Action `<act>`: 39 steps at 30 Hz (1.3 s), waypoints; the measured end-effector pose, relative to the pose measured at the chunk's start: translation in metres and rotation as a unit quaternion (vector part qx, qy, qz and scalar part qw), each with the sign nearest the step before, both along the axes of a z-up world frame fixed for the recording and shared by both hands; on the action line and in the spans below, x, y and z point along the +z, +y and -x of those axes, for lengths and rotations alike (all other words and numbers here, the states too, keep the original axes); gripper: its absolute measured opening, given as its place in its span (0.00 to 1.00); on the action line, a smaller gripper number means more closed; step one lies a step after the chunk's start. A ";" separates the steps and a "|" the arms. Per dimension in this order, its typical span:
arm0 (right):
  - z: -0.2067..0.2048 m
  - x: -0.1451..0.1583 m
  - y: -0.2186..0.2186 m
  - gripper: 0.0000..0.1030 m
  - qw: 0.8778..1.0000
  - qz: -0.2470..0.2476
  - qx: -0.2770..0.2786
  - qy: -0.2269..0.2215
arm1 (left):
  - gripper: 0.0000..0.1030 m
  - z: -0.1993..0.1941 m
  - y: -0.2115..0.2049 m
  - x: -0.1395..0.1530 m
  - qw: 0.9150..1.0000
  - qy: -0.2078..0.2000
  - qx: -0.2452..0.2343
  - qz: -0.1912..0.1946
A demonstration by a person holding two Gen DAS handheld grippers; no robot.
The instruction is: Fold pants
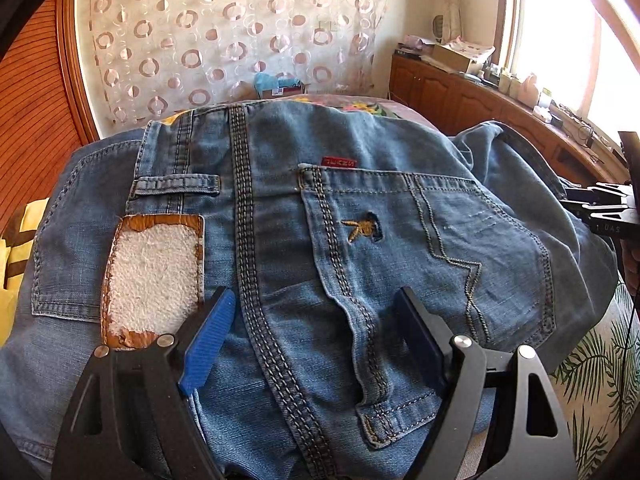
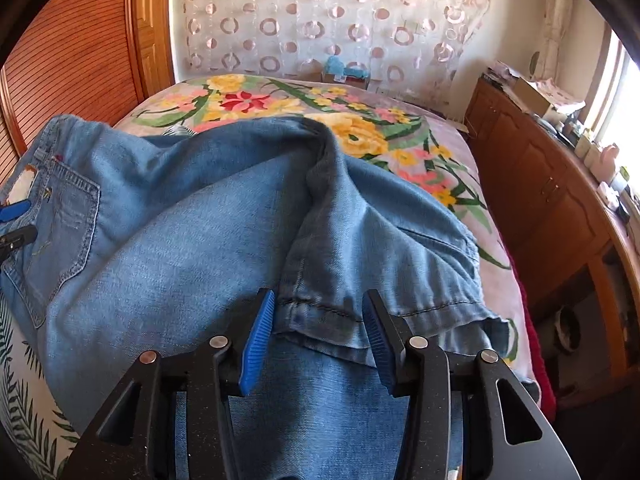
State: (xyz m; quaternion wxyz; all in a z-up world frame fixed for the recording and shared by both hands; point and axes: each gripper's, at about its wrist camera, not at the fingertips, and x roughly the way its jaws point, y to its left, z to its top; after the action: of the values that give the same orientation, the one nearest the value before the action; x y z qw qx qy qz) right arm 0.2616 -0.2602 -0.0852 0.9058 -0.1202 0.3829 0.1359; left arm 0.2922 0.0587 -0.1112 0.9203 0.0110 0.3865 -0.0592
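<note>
Blue jeans (image 1: 360, 208) lie on a bed, seat side up, with a back pocket (image 1: 420, 248) and a worn waistband patch (image 1: 154, 276). My left gripper (image 1: 316, 304) is open just above the seat, its blue pads either side of the centre seam. In the right wrist view the legs (image 2: 180, 220) lie folded back, with a leg hem (image 2: 320, 312) on top. My right gripper (image 2: 320, 308) is open, its pads either side of that hem. The left gripper's tips (image 2: 12, 220) show at the left edge there, and the right gripper shows in the left wrist view (image 1: 604, 208).
The bed has a floral blanket (image 2: 280, 100) and a leaf-print sheet (image 1: 592, 380). A wooden cabinet (image 2: 540, 200) with clutter runs along the right under a window. A wooden door (image 2: 80, 52) stands to the left and a patterned curtain (image 2: 320, 12) hangs behind.
</note>
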 end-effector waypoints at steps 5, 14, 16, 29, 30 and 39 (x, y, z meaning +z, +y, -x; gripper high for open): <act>-0.006 -0.001 -0.008 0.17 1.000 0.002 0.016 0.011 | 0.79 0.000 -0.002 0.000 1.000 0.000 0.000 0.000; -0.039 0.032 -0.048 0.09 0.997 0.057 -0.037 -0.045 | 0.79 0.000 -0.001 0.000 1.000 0.000 0.000 0.000; -0.052 0.037 -0.060 0.09 0.994 0.069 -0.061 -0.054 | 0.79 0.000 0.000 0.000 1.000 0.000 0.000 0.000; -0.102 0.032 -0.050 0.08 0.986 0.117 -0.102 -0.060 | 0.79 0.000 -0.001 0.000 1.000 -0.001 0.000 0.000; -0.102 0.029 -0.049 0.08 0.985 0.121 -0.104 -0.059 | 0.79 0.000 0.000 0.000 1.000 0.000 0.000 0.000; -0.114 0.020 -0.057 0.29 0.988 0.082 -0.124 -0.030 | 0.79 -0.002 -0.002 0.001 1.000 -0.001 0.001 -0.001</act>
State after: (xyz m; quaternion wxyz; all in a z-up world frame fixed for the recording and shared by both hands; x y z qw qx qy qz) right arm 0.3756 -0.3177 -0.0655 0.9139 -0.1496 0.3771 -0.0129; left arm 0.2942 0.0569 -0.1104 0.9206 0.0116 0.3860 -0.0575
